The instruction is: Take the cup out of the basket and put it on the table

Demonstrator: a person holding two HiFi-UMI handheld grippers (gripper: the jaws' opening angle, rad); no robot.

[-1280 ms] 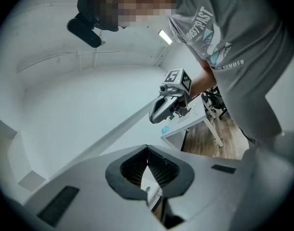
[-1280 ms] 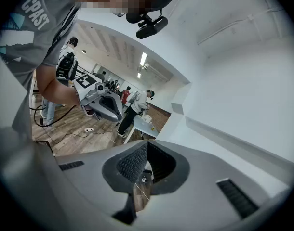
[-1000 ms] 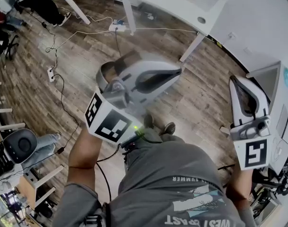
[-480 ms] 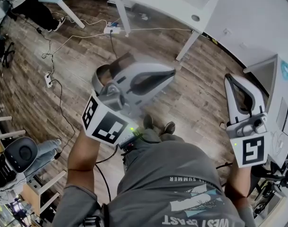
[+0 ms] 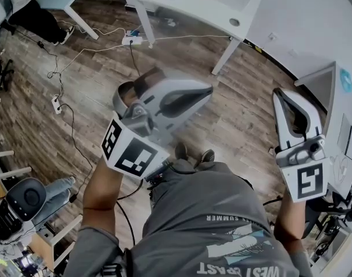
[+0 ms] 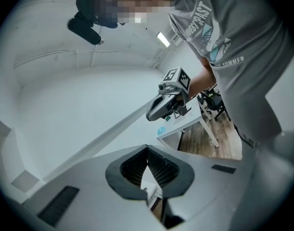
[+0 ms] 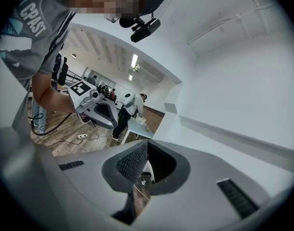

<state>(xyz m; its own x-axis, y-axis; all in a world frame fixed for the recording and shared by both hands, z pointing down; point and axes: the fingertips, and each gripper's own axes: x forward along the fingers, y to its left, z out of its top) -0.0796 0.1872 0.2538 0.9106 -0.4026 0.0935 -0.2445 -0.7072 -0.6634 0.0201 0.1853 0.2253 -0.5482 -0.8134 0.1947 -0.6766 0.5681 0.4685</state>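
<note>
No cup or basket shows in any view. In the head view my left gripper [image 5: 208, 89] is held level over the wooden floor, pointing right, with its jaws closed tip to tip and nothing in them. My right gripper [image 5: 278, 93] points away from me near the white wall, also shut and empty. In the left gripper view the jaws [image 6: 147, 148] meet at their tips, and the right gripper [image 6: 168, 102] hangs in the air beyond. In the right gripper view the jaws [image 7: 147, 144] are closed, with the left gripper [image 7: 96, 110] off to the left.
A white table [image 5: 222, 4] stands ahead on the wooden floor. Cables and a power strip [image 5: 131, 39] lie beside its leg. A second white desk [image 5: 343, 114] is at the right by the wall. A round stool [image 5: 26, 196] and a seated person's legs are at the lower left.
The head view has shifted a little, so the floor and table sit slightly further left. Both grippers stay shut and nearly still.
</note>
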